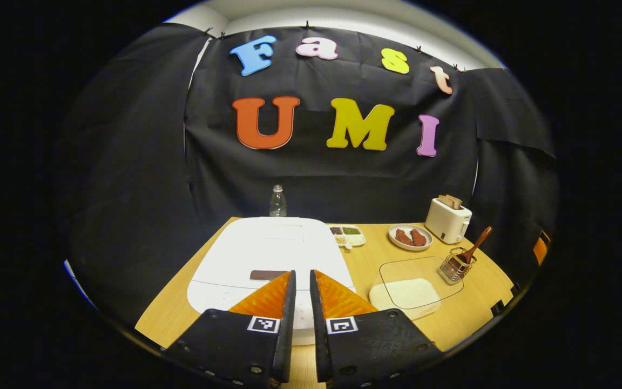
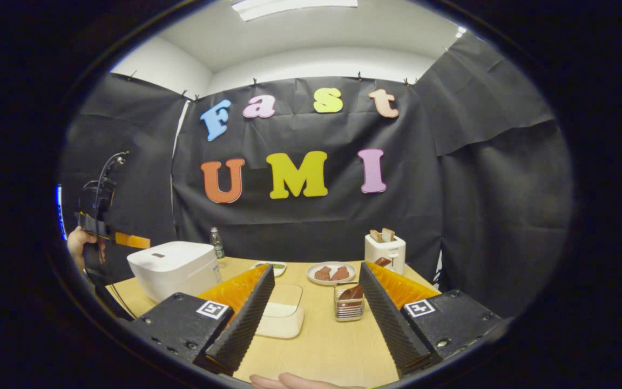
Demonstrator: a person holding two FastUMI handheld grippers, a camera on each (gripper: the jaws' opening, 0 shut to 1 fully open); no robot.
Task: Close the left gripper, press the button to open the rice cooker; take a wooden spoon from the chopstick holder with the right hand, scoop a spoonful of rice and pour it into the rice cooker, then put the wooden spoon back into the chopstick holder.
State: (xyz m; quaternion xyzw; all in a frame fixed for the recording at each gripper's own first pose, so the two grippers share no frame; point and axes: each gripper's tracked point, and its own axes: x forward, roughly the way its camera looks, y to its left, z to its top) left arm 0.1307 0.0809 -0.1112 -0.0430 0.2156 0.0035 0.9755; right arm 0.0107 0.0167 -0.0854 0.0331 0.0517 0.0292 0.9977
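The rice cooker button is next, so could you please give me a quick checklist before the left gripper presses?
1. Left gripper nearly shut, narrow gap: ok.
2. Left gripper over the cooker, fingertips near the button: ok.
3. Cooker lid shut: ok.
4. Spoon in the holder: ok.
5. Right gripper open, facing the holder: ok.
6. Rice container lid removed: cannot tell.

At the back of the wooden tabletop (image 1: 467,313) a clear water bottle (image 1: 277,201) stands against the black cloth wall. A white toaster (image 1: 447,219) with bread slices in its slots sits at the far right, beside a round plate (image 1: 410,236) of reddish-brown pieces. Left of that plate lies a small divided dish (image 1: 347,235) holding green and dark contents.
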